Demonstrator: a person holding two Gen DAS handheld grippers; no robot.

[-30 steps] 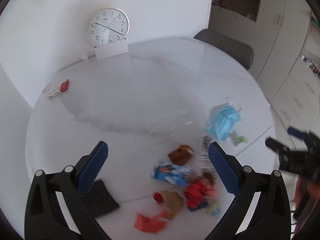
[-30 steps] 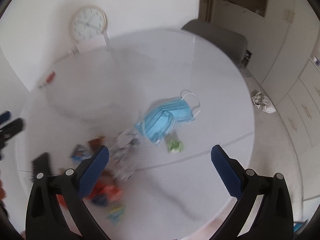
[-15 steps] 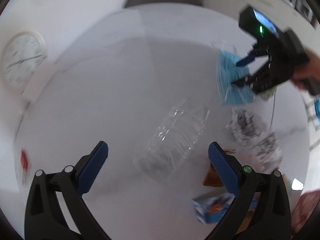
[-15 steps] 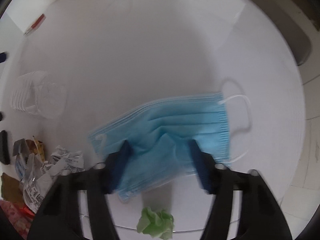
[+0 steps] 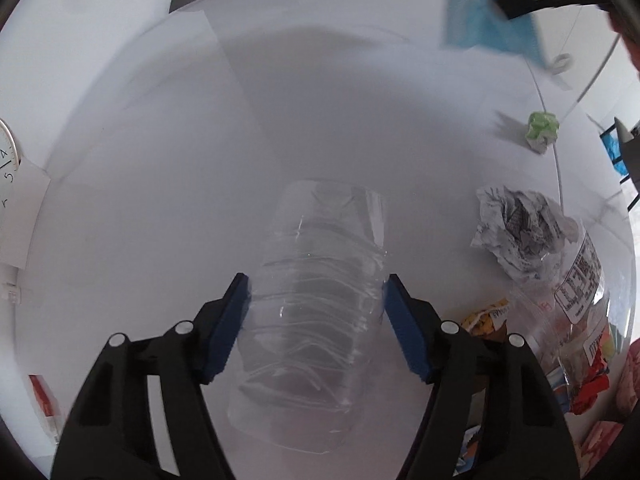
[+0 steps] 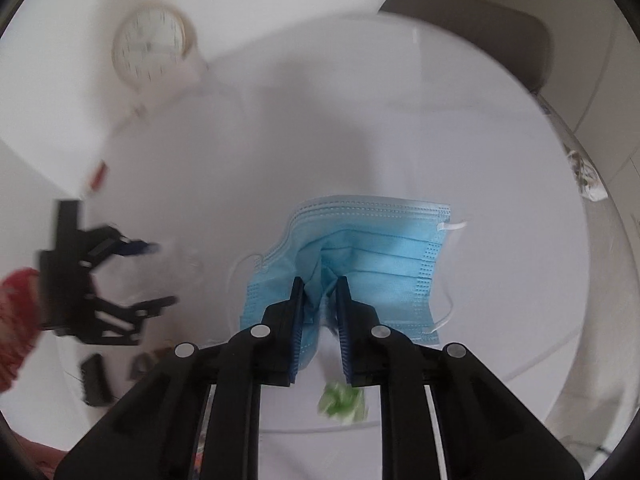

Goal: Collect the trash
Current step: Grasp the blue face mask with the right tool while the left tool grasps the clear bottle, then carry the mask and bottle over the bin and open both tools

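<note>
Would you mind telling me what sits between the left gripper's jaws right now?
A crushed clear plastic bottle lies between the left gripper's jaws, which have just been closing; the left wrist view shows it.

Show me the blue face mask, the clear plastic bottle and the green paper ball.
blue face mask (image 6: 384, 248), right wrist view, pleated front.
clear plastic bottle (image 5: 316, 300), left wrist view, ribbed body.
green paper ball (image 5: 541, 128), left wrist view, crumpled middle.

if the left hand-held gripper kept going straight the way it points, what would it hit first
The crushed clear plastic bottle already sits between the fingers of the left hand-held gripper, which have just been closing, so it would push into that, then probably the white table under it.
</note>
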